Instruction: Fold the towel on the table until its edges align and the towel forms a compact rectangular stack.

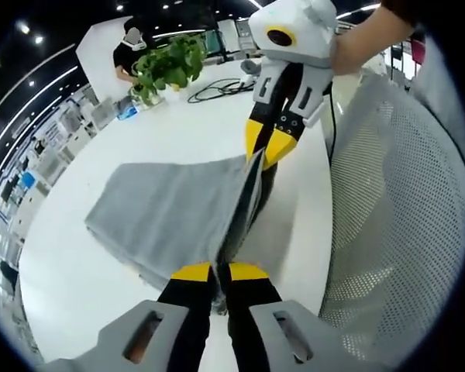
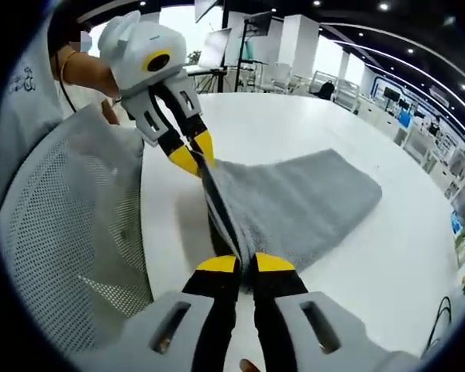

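Note:
A grey towel (image 1: 167,209) lies on the white round table (image 1: 85,287), with its near edge lifted taut between both grippers. In the left gripper view my left gripper (image 1: 220,273) is shut on one corner of that edge, and the right gripper (image 1: 261,149) pinches the other corner farther off. In the right gripper view my right gripper (image 2: 246,262) is shut on the towel (image 2: 302,198), and the left gripper (image 2: 200,159) holds the far corner. The rest of the towel drapes down onto the table (image 2: 387,263).
A grey mesh chair back (image 1: 387,209) stands close at the table's edge, and its mesh (image 2: 70,225) also fills one side of the right gripper view. A potted plant (image 1: 169,68) and a black cable (image 1: 217,89) sit at the table's far side, where a person (image 1: 128,46) stands.

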Demonstrator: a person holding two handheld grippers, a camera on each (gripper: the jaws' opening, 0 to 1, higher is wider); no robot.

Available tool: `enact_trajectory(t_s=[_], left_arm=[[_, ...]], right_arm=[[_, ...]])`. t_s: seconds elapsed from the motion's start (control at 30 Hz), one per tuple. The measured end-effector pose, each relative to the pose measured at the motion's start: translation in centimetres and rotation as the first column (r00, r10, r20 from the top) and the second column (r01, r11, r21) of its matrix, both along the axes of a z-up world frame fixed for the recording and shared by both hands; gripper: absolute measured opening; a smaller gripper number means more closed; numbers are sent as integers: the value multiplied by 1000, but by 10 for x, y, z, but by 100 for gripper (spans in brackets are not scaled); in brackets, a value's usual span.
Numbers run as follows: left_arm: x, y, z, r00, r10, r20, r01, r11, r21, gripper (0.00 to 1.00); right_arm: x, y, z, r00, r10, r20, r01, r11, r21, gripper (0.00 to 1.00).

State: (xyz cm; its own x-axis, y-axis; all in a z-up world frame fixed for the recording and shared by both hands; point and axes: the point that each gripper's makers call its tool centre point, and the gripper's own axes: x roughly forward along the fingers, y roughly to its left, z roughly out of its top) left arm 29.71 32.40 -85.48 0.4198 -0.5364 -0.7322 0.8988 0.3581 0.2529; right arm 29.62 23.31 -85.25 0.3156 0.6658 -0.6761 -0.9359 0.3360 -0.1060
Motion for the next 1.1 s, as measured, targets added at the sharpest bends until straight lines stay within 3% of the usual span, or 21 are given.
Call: enact_trajectory(t_s=[0.23,0.4,0.57,0.83,1.1], left_arm=[[1,-2,18,1000,-13,19,14,1000,-14,5],[-5,-3,28,999,-50,-9,50,999,-11,5],[-11,-1,39,997,-71,-8,71,997,-18,5],[-32,1,56,997,-50,-50,47,998,-51,5],[-48,1,78,996,-50,-70,45,996,-72,5]], right_arm=[[3,-1,21,999,35,34,-35,999,-5,4],[-2,-1,30,995,82,60,-80,996,-34,4],[-12,-1,37,994,94,51,-93,995,-25,4],[-32,1,54,996,88,-13,-88,996,35,4],[-50,1,78,995,94,-30,-91,993,71,4]])
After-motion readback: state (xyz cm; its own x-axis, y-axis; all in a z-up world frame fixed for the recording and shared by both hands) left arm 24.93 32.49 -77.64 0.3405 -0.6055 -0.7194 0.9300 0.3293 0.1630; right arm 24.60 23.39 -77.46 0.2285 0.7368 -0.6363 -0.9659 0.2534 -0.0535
